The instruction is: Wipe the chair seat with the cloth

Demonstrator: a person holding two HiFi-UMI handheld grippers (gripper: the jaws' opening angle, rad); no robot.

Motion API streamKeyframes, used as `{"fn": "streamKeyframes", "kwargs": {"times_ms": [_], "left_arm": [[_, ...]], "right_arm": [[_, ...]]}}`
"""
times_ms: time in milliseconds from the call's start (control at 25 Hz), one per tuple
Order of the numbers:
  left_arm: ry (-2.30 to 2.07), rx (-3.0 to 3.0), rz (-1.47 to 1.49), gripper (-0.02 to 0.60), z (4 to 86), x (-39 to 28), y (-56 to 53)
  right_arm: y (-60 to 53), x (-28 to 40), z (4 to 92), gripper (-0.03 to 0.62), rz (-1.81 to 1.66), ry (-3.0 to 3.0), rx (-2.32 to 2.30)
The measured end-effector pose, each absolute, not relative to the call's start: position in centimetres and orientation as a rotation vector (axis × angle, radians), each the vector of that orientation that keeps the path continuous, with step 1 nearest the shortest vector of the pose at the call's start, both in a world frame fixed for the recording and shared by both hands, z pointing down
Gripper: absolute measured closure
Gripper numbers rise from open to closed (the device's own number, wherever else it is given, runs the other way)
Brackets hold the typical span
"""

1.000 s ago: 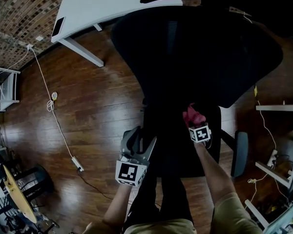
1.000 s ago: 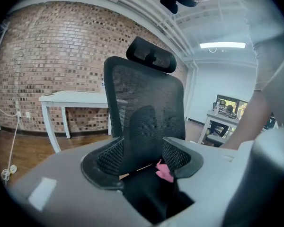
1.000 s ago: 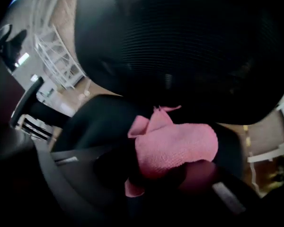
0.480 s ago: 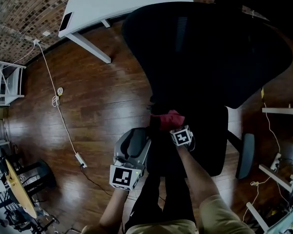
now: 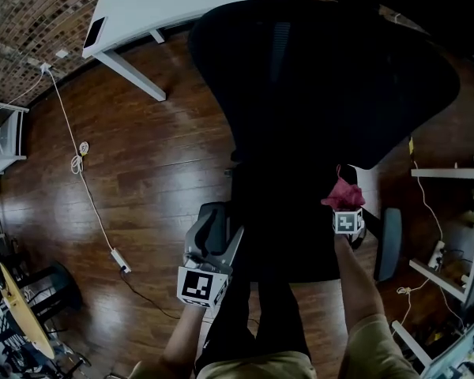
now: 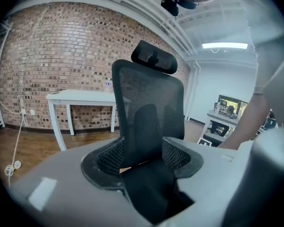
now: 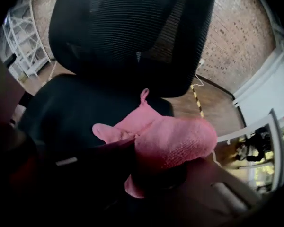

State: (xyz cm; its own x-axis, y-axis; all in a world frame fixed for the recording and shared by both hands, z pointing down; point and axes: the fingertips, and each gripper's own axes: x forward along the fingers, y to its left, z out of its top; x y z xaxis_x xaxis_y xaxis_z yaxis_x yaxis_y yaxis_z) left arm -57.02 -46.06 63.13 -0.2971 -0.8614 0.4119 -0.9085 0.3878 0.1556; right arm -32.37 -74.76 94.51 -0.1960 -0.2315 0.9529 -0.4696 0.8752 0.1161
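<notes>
A black office chair fills the middle of the head view, its mesh back (image 5: 332, 77) over its dark seat (image 5: 292, 227). My right gripper (image 5: 344, 208) is shut on a pink cloth (image 5: 341, 192) at the seat's right edge. In the right gripper view the pink cloth (image 7: 173, 138) bulges round the jaws, resting on the seat (image 7: 71, 112) below the mesh back (image 7: 128, 32). My left gripper (image 5: 213, 239) hangs open at the seat's left front edge, holding nothing. The left gripper view looks between the parted jaws at the chair back (image 6: 149, 112).
A white desk (image 5: 174, 6) stands beyond the chair on the wood floor (image 5: 142, 172). A white cable (image 5: 83, 180) trails across the floor at left. White shelving (image 5: 458, 235) and a chair armrest (image 5: 391, 243) lie at right. The person's legs (image 5: 261, 322) show below the seat.
My right gripper has swept the pink cloth from the seat's left-middle over to its right edge. The left gripper has stayed by the seat's left front.
</notes>
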Motion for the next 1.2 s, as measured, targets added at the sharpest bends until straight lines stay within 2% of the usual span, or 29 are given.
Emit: {"fn": "streamKeyframes", "kwargs": {"times_ms": [120,280,400,560,720,840,960,1080,1200], "left_arm": [[-2.240,1.517,0.166,0.350,62.4,-57.4,-45.7],[-2.260,1.499,0.204,0.350,61.2,-59.0,-44.3],[-2.258,1.493,0.233,0.360,60.4,-59.2,-43.2],[-2.235,1.516,0.281,0.360,60.3,-58.6,-43.0],[-2.197,1.563,0.290,0.368,61.1,-57.1,-44.3],[-2.159,1.607,0.276,0.368,61.4,-55.6,-45.4],[-2.155,1.619,0.253,0.368,61.3,-55.1,-46.2],[-2.181,1.619,0.227,0.370,60.5,-55.5,-46.3],[-2.204,1.606,0.219,0.371,59.8,-56.4,-45.5]], "right_arm": [[-65.4,-41.3,93.9,0.562,0.512,-2.018,0.291],[-47.1,-54.3,89.5,0.560,0.673,-2.178,-0.270],[-40.9,-57.7,89.2,0.559,0.623,-2.164,-0.386],[-47.2,-53.0,94.4,0.559,0.344,-2.059,-0.177],[-61.9,-40.1,97.1,0.559,0.152,-1.860,0.171],[-69.7,-31.9,95.4,0.559,0.059,-1.746,0.327],[-74.7,-26.5,93.3,0.559,0.060,-1.637,0.497],[-73.1,-26.1,93.2,0.559,0.282,-1.643,0.523],[-67.2,-33.2,93.0,0.559,0.492,-1.877,0.386]]}}
